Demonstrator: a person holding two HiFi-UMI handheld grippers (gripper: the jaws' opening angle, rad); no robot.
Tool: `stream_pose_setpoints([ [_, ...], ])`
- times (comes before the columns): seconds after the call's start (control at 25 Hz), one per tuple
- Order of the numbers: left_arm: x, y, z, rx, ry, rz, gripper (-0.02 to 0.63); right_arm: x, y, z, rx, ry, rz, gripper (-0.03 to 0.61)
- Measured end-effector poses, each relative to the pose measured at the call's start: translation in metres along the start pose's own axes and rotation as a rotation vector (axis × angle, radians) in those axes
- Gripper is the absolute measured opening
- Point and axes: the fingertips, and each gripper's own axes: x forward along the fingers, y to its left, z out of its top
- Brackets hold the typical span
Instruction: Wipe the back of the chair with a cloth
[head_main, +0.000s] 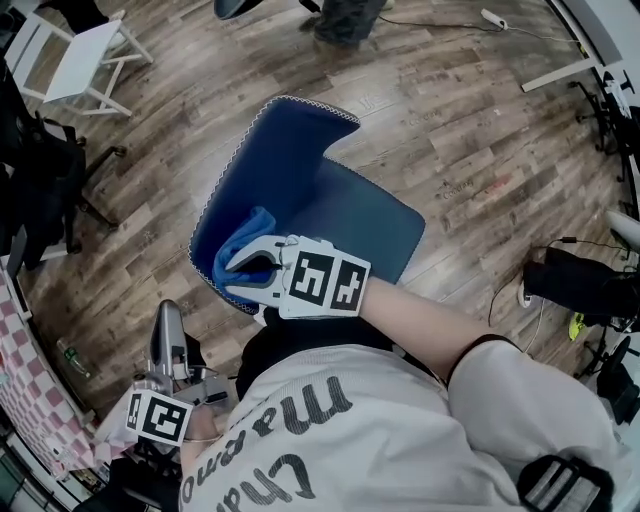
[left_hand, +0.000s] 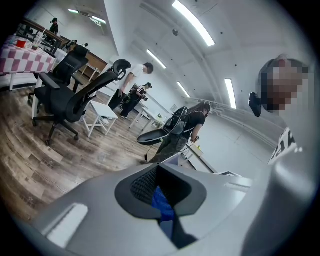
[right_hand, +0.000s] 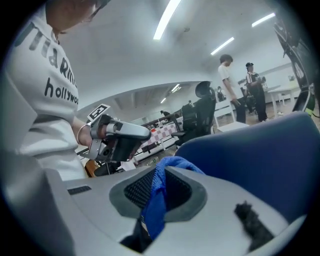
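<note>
Two grippers: one in each of your hands.
Right gripper (head_main: 247, 270): your jaws pinch the blue cloth (head_main: 243, 236), pressed on the chair back (head_main: 270, 160) near its edge.
Left gripper (head_main: 168, 320): jaws drawn together, low beside you, apart from the chair.

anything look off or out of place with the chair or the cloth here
Nothing stands out. The blue cloth is pinched in the right gripper and lies against the chair back, which looks intact.

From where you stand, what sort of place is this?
Probably an open office or workroom: black office chairs, white tables, long ceiling lights and a wood-look floor.
</note>
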Motion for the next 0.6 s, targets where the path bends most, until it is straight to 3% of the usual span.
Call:
stream_pose_setpoints([
  [0.4,0.003,0.002,0.008,-0.002,-0.023,-0.004,0.005,-0.01,-0.051,0.003,0.053,-0.012,-0.13,0.054],
  [0.6,0.006,0.006,-0.002,-0.036,-0.021,0.0,0.003,-0.026,-0.065,0.006,-0.015,-0.009,-0.157,0.054],
])
